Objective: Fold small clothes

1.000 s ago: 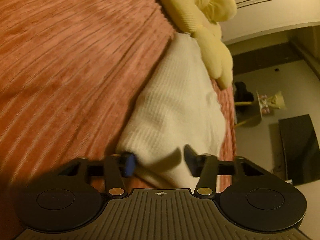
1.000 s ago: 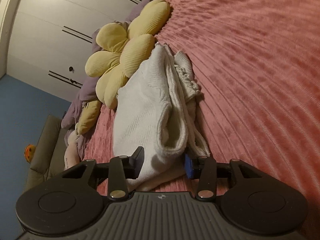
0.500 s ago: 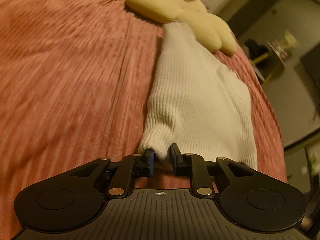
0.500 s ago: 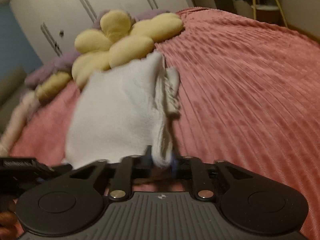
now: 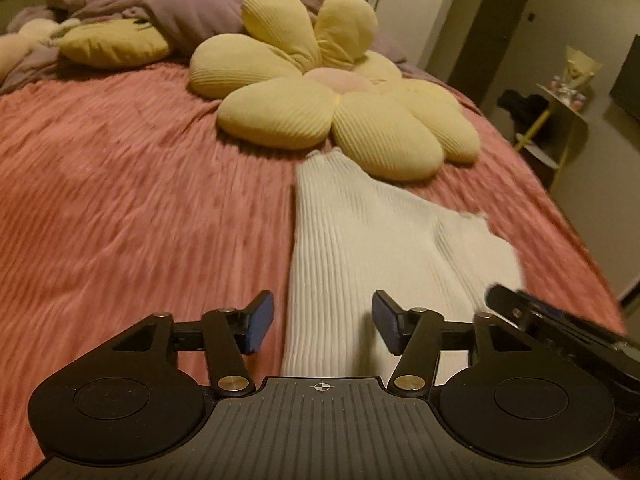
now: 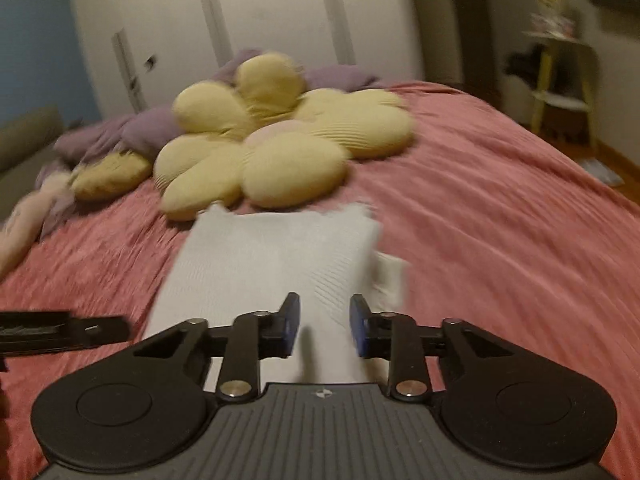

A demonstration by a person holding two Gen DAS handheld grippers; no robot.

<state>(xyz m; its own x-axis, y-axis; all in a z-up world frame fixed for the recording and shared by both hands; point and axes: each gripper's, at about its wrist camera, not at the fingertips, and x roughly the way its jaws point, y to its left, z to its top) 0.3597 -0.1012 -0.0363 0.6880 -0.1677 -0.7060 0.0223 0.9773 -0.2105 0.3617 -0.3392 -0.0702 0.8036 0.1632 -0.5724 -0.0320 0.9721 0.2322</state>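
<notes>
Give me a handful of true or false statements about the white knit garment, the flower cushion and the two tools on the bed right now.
1. Left tool is open. True.
2. Right tool is clamped on the white knit garment. False: it is open, with the garment lying between its fingers.
3. The garment lies on a pink bedspread. True.
4. The yellow flower cushion sits on top of the garment's middle. False: it lies at the far end.

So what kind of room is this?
Most likely a bedroom. A pink bedspread covers a big bed, a yellow flower cushion lies on it, and tall white wardrobe doors stand behind.
</notes>
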